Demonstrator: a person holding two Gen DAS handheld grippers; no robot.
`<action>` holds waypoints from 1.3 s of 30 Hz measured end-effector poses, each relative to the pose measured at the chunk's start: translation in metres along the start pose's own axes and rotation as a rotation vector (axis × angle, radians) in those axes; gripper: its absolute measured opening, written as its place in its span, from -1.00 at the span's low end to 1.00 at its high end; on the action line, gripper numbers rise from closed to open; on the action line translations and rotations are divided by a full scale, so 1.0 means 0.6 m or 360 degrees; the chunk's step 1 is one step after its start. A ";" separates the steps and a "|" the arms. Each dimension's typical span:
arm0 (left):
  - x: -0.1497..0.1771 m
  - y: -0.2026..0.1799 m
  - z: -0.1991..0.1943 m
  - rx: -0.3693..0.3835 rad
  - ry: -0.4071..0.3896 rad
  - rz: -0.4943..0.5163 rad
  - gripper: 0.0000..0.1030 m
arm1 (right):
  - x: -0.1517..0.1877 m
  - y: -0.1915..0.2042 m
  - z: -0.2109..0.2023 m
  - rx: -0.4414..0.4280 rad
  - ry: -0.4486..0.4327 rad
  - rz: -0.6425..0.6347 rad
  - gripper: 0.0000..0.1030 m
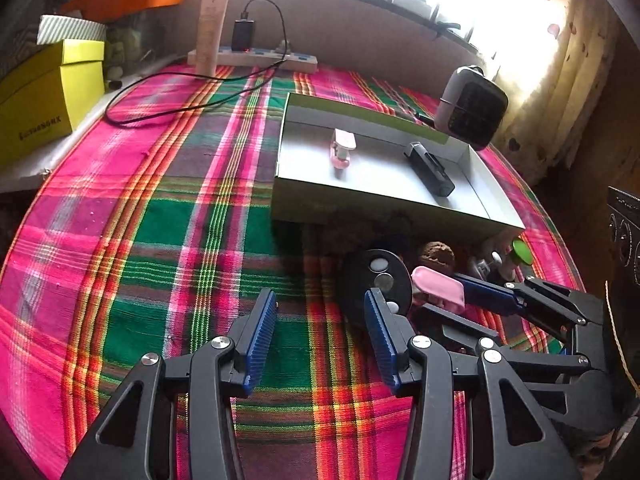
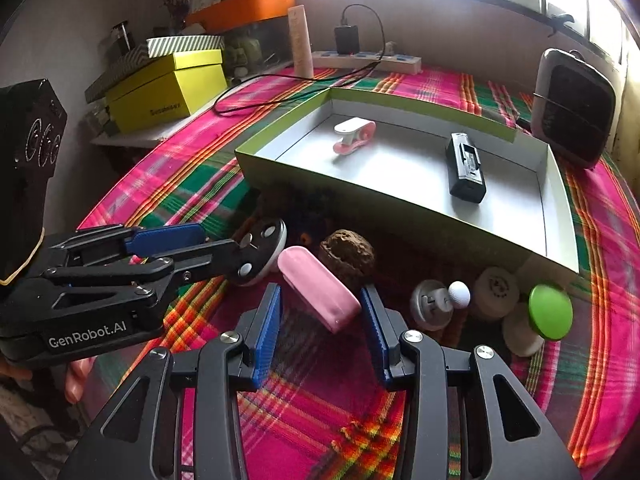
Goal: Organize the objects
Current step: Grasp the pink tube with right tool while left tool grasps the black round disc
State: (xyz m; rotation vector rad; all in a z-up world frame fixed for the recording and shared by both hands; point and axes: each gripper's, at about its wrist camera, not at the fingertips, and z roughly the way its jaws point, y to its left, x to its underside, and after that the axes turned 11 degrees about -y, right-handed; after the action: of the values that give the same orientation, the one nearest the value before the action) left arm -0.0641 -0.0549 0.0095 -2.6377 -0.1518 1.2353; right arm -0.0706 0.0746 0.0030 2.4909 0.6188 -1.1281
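Note:
An open grey box [image 2: 280,124] [image 1: 380,212] holds a pink-and-white clip [image 2: 354,136] [image 1: 343,148] and a black device [image 2: 466,168] [image 1: 430,170]. In front of it a pink case [image 2: 320,288] [image 1: 440,286] lies on the plaid cloth, its near end between the fingers of my right gripper [image 2: 322,320] [image 1: 442,296], which stands open: a gap shows at the left pad. My left gripper [image 1: 320,332] [image 2: 220,242] is open over bare cloth, its right finger beside a black round disc [image 1: 376,280] [image 2: 260,252]. A brown rough lump [image 2: 348,256] sits behind the case.
Right of the case lie a silver knob with a white ball [image 2: 459,293], white round pieces [image 2: 496,292] and a green cap [image 2: 550,312]. A small heater [image 2: 576,108] stands at the back right. A power strip, charger cable [image 1: 168,112] and yellow box [image 1: 44,100] are at the back left.

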 end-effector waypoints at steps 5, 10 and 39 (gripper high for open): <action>0.000 0.001 0.000 0.0003 0.0003 0.0005 -0.13 | -0.001 0.002 -0.004 0.0001 -0.0015 -0.0006 -0.55; -0.001 -0.001 0.000 0.0012 0.0002 0.0010 -0.13 | 0.001 0.008 -0.006 0.0005 -0.0020 -0.0036 -0.64; -0.012 -0.039 0.026 0.0088 0.0038 0.0080 -0.03 | 0.031 -0.006 -0.047 0.0050 -0.0052 0.0043 -0.64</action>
State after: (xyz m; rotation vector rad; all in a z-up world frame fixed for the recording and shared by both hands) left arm -0.0808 -0.0310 0.0108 -2.6226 -0.0472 1.2048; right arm -0.0439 0.0956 0.0058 2.4938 0.5611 -1.1750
